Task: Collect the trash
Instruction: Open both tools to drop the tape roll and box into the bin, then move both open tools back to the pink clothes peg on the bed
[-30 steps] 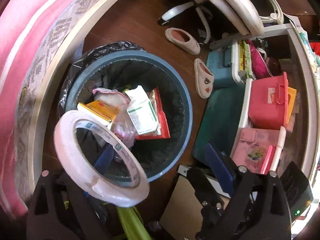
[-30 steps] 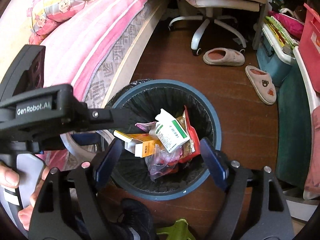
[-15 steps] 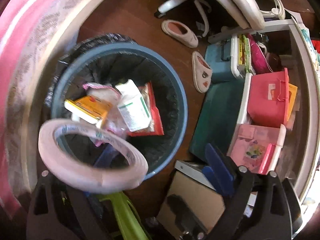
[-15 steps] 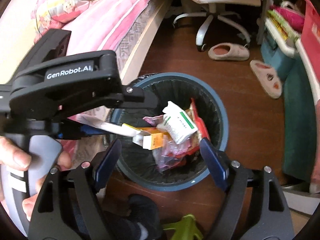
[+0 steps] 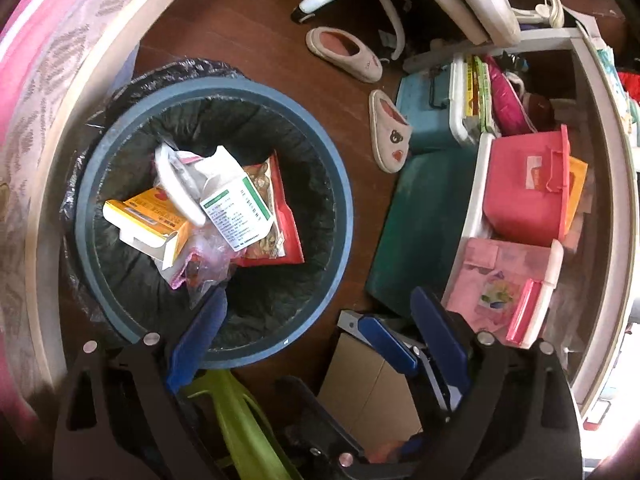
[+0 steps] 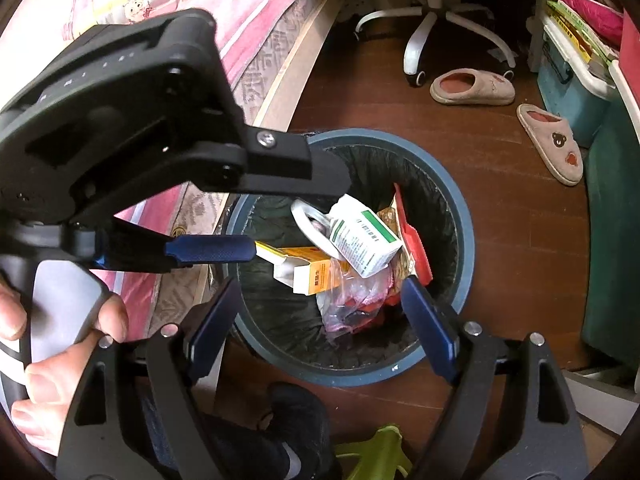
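A blue trash bin [image 5: 340,216] [image 6: 468,248] with a black liner stands on the wood floor beside the bed. In it lie a white tape roll [image 5: 176,188] [image 6: 310,224], a white and green box [image 5: 236,212] [image 6: 364,240], a yellow box [image 5: 148,220] [image 6: 304,268], a red snack bag [image 5: 280,216] and clear plastic. My left gripper [image 5: 320,328] is open and empty above the bin's near rim; it also shows in the right wrist view [image 6: 212,250]. My right gripper [image 6: 320,316] is open and empty over the bin.
A pink-covered bed [image 6: 224,4] borders the bin on the left. Two slippers [image 6: 472,88] [image 6: 550,142], a white swivel chair base [image 6: 432,28], storage boxes [image 5: 528,184] and a green mat [image 5: 420,232] lie to the right. A green stool [image 5: 240,424] and a cardboard box [image 5: 368,392] are near.
The tape roll left my left gripper and dropped into the bin, landing on the trash. The left gripper opened wide and now stands empty.
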`<state>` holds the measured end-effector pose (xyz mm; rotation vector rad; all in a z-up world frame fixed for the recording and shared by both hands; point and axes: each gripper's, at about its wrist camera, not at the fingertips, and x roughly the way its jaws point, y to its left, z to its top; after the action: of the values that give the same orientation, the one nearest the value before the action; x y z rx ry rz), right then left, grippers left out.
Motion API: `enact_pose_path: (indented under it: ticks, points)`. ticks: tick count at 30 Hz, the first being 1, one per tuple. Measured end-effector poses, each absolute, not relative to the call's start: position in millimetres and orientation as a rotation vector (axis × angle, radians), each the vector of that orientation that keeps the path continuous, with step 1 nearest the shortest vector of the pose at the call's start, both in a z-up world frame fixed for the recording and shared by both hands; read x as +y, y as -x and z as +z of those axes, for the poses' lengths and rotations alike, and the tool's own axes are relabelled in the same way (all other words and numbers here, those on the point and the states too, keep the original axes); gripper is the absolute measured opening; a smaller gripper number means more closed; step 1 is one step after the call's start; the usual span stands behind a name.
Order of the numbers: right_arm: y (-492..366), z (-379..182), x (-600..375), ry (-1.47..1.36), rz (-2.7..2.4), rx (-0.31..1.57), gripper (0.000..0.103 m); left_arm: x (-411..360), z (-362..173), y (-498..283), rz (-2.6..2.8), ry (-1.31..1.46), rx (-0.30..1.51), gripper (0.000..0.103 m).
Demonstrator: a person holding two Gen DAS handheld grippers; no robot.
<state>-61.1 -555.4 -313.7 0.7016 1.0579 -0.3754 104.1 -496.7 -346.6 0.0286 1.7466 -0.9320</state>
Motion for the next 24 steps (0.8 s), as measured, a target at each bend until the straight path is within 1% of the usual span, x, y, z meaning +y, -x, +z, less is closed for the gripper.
enact_pose_path:
  ticks: [3, 7, 13, 18, 20, 24]
  points:
    - [61, -306, -553, -0.69, -0.372, 1.042, 0.082, -488, -337, -107, -0.929, 0.017, 1.729, 0.091]
    - [60, -283, -552, -0.661, -0.364, 0.993, 0.083, -467, -308, -113, -0.928, 0.113, 1.668, 0.091]
    - [44, -234, -532, -0.598, -0.299, 0.911, 0.083, -413, -245, -131, -0.903, 0.255, 1.486, 0.091]
    - [20, -186, -500, -0.541, -0.209, 0.832, 0.084, -344, -191, -153, -0.878, 0.377, 1.332, 0.091]
    - [3, -162, -479, -0.506, -0.155, 0.799, 0.084, -315, -175, -162, -0.86, 0.415, 1.286, 0.091]
    - [-27, -130, -441, -0.458, -0.071, 0.759, 0.085, -245, -147, -184, -0.804, 0.488, 1.199, 0.091]
